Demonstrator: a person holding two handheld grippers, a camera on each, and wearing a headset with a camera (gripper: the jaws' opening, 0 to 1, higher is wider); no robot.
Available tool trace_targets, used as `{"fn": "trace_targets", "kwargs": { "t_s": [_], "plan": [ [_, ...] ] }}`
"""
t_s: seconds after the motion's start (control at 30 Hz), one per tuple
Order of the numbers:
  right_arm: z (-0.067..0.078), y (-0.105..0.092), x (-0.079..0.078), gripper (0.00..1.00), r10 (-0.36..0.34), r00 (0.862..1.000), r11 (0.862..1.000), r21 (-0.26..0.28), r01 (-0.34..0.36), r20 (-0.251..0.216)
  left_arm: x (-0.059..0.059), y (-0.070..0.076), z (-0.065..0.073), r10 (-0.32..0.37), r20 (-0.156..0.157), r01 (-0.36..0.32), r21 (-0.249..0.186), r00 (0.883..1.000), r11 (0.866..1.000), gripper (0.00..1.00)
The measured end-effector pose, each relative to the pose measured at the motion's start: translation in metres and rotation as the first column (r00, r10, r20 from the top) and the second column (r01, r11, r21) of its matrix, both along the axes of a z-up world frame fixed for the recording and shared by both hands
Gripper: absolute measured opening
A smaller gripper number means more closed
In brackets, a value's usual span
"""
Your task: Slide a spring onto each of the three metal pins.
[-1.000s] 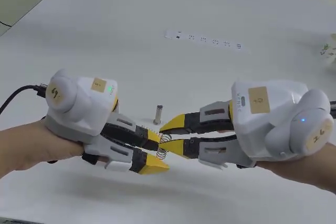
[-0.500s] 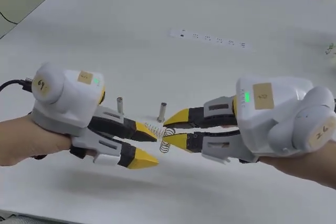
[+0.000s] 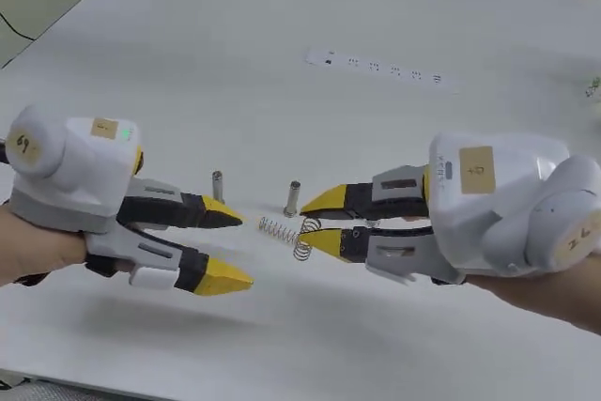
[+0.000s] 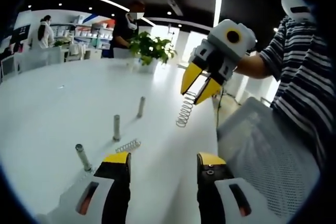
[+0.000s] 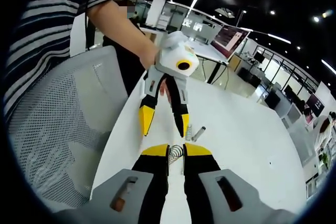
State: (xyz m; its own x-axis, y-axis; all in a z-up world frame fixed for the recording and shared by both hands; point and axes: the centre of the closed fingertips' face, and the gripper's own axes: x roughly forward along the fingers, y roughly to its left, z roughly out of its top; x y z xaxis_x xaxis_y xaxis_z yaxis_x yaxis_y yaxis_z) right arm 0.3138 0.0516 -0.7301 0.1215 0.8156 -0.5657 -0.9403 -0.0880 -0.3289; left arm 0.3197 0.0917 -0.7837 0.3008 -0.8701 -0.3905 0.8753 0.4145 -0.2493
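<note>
The right tool (image 3: 315,223) is pinching a spring (image 3: 302,243) by its end and the left tool (image 3: 233,249) is gaping empty; hanging loose, the spring is risking swinging wide of the pin (image 3: 292,197).

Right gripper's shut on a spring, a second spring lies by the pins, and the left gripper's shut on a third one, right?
Not quite. The left gripper is open and empty, as the left gripper view shows. The rest stands: the right gripper is shut on a spring, and a second spring lies by the pins.
</note>
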Motion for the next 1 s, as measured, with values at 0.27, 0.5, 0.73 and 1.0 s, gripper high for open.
{"fn": "trace_targets", "kwargs": {
  "t_s": [0.27,0.5,0.73,1.0],
  "plan": [
    [-0.003,-0.004,0.005,0.07,-0.011,1.0,1.0,-0.013,0.011,0.023,0.007,0.026,-0.001,0.113,-0.001,-0.113,-0.009,0.994,0.994,0.6],
    [-0.007,-0.007,0.007,0.07,-0.011,0.999,1.0,-0.027,0.012,0.043,0.011,0.043,-0.007,0.187,0.008,-0.187,0.001,0.982,0.982,0.8],
    [-0.011,-0.013,0.009,0.07,-0.003,0.997,0.999,-0.051,0.007,0.075,0.017,0.058,-0.004,0.261,0.001,-0.261,-0.03,0.965,0.965,0.87],
    [-0.011,-0.025,0.025,0.07,-0.058,0.996,0.997,-0.047,0.061,0.069,0.022,0.072,-0.004,0.325,-0.003,-0.325,-0.043,0.946,0.945,0.97]
  ]
}}
